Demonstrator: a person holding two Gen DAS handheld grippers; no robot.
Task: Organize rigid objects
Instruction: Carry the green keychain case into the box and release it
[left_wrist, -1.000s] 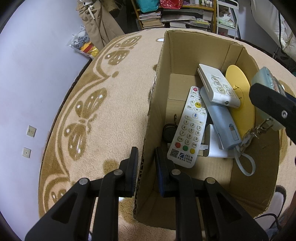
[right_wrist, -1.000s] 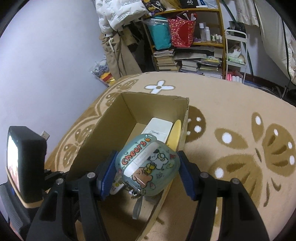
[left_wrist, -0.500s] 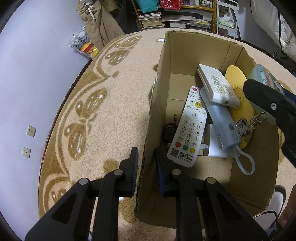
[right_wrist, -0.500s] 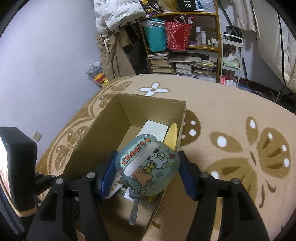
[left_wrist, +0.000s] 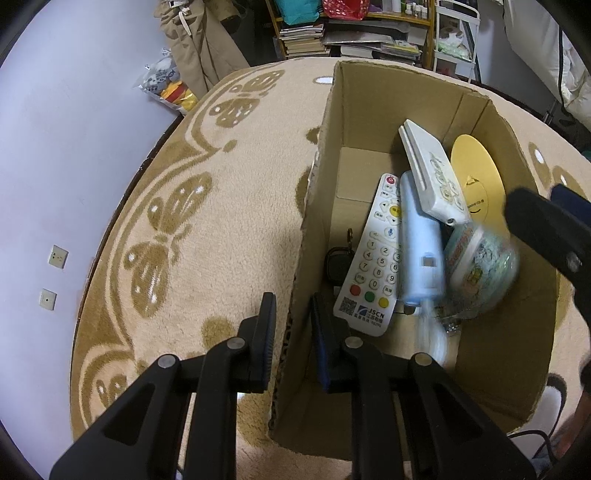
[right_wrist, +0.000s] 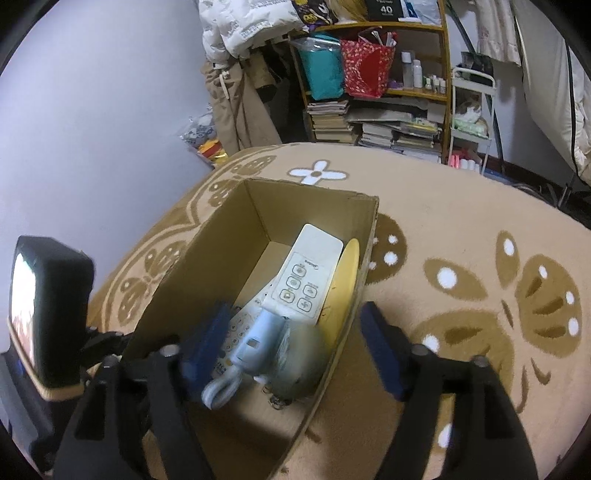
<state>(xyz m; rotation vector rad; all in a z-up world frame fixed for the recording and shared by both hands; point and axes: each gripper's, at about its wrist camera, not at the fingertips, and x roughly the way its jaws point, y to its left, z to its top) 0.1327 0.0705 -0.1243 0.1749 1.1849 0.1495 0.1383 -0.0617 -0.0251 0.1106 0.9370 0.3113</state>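
Case lies in box, R hand-held gripper (right_wrist: 291, 350) spread wide.
L hand-held gripper (left_wrist: 293, 328) pinching cardboard box (left_wrist: 509, 332) wall; blurry cartoon case (left_wrist: 480, 269) beside blue device (left_wrist: 421, 254).

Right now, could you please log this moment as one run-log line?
left gripper: shut on cardboard box wall | right gripper: open | green cartoon-print case: blurred, inside box beside pale-blue device | phase: release

From my remote feed: a plain brown cardboard box (left_wrist: 369, 122) sits on a beige rug (left_wrist: 229, 229) patterned with tan butterflies. Inside I see a white remote (left_wrist: 373, 258) with red, green and yellow buttons, a pale blue device (left_wrist: 421, 251), a yellow disc (left_wrist: 478, 177) and a cartoon-printed teal case (left_wrist: 480, 269).
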